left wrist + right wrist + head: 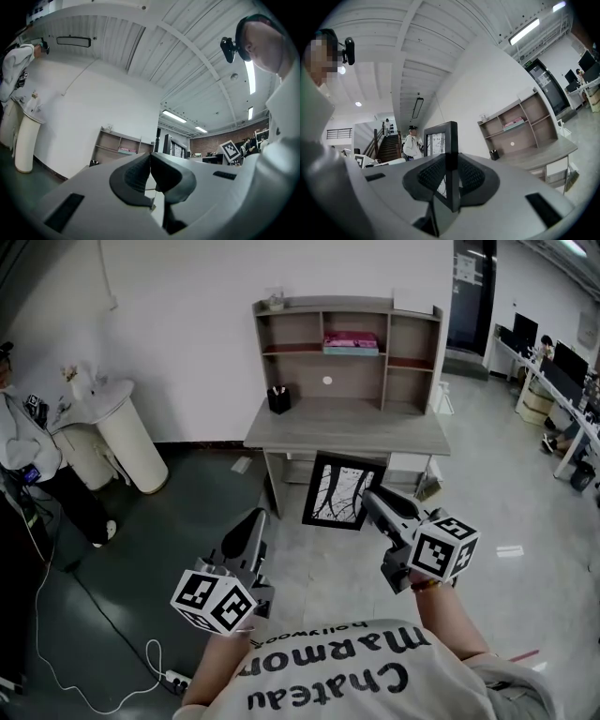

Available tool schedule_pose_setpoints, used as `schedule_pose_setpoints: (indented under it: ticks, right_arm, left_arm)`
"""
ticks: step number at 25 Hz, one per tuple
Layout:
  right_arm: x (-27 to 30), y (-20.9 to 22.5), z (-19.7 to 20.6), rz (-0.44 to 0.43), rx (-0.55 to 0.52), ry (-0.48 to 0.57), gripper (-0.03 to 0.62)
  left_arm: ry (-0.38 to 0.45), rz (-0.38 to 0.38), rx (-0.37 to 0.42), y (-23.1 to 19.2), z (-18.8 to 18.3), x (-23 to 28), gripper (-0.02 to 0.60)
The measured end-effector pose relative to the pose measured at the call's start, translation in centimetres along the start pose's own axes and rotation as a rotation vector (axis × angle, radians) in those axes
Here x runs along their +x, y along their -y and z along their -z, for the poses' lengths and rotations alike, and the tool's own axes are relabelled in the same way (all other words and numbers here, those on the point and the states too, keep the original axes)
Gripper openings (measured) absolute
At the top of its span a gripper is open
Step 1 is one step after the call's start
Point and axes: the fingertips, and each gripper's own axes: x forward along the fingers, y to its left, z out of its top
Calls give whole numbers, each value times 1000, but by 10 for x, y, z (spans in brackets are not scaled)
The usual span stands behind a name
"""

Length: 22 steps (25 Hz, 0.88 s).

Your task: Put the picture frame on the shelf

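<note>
A black picture frame (342, 490) with a pale branch print hangs tilted in the air, in front of the grey desk (347, 427). My right gripper (368, 495) is shut on its right edge. In the right gripper view the frame's edge (451, 140) stands upright between the pads (474, 177). The wooden shelf unit (349, 343) stands on the desk against the white wall, well ahead of the frame; it also shows in the right gripper view (520, 124). My left gripper (255, 521) is lower left of the frame, apart from it, shut and empty (150, 158).
A black pen holder (278, 399) stands on the desk. Pink books (351, 341) lie in the shelf's middle compartment. A white round pedestal (122, 432) and a person (28, 456) are at the left. A cable and power strip (173, 678) lie on the floor. Office desks (562, 381) are at the right.
</note>
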Motion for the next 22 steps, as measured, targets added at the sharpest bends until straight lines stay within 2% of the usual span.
schedule_pose_setpoints:
  ticks: [4, 10, 17, 22]
  right_arm:
    - [22, 25, -21, -3, 6, 19, 86]
    - [49, 71, -22, 19, 20, 22, 86]
    - [83, 116, -21, 31, 20, -13, 86]
    - [105, 145, -18, 44, 35, -30, 86]
  left_arm:
    - [-5, 3, 16, -14, -8, 36, 17]
    - [-32, -9, 27, -44, 9, 80, 17]
    - [-44, -24, -18, -74, 32, 128, 17]
    - [-60, 9, -42, -86, 47, 157, 17]
